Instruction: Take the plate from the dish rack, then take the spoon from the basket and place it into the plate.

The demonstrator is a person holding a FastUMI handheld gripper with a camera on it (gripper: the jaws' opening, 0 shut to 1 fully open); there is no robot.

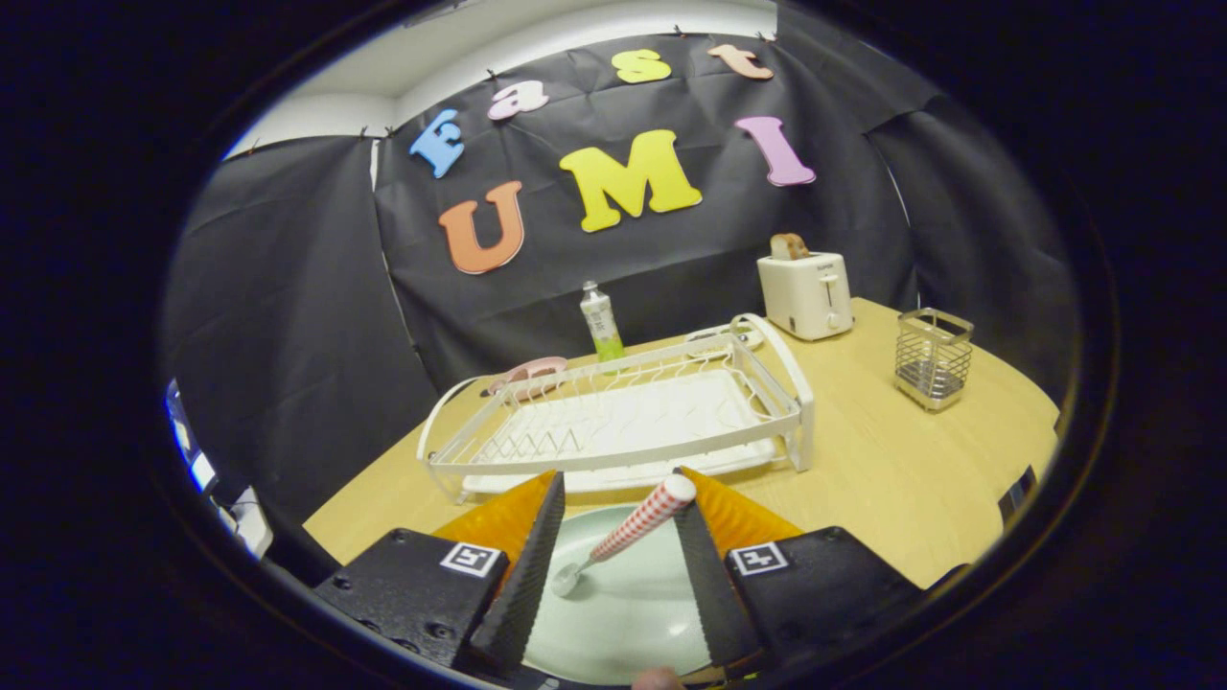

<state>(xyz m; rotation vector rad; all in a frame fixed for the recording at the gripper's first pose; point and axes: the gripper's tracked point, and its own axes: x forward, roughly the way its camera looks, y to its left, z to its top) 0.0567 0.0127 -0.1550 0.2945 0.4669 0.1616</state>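
A: What is seen around the tongs (613, 537) in the gripper view?

B: A pale wooden surface (891, 460) is seen, closed in by black cloth. Just beyond the fingertips a white wire dish rack (623, 422) is stood, long and low, with a white drip tray under it; no plate is held in it. Behind the rack a green-labelled bottle (601, 324) is stood upright, and a pink object (527, 372) is partly hidden by the rack's far rail. A white toaster (805, 292) with a slice of bread in its slot is placed at the far right corner of the rack. Well apart to the right, a square wire basket (933, 356) is stood.

A: Where are the task's things, and how are they pointed?

B: The plate (623, 613), round, smooth and pale green, is laid flat on the surface beneath and between the fingers. The spoon (628, 537) is laid across it on a slant: its bowl is rested low on the plate near the left finger, and its long handle, wrapped in a red-and-white check, is run up and away toward the right fingertip and the rack.

A: How are the tongs held?

B: The fingers are spread apart, with the spoon between them. Only the handle's white tip is seen at the right finger (705, 565); whether it is touched cannot be told. The left finger is kept clear of it.
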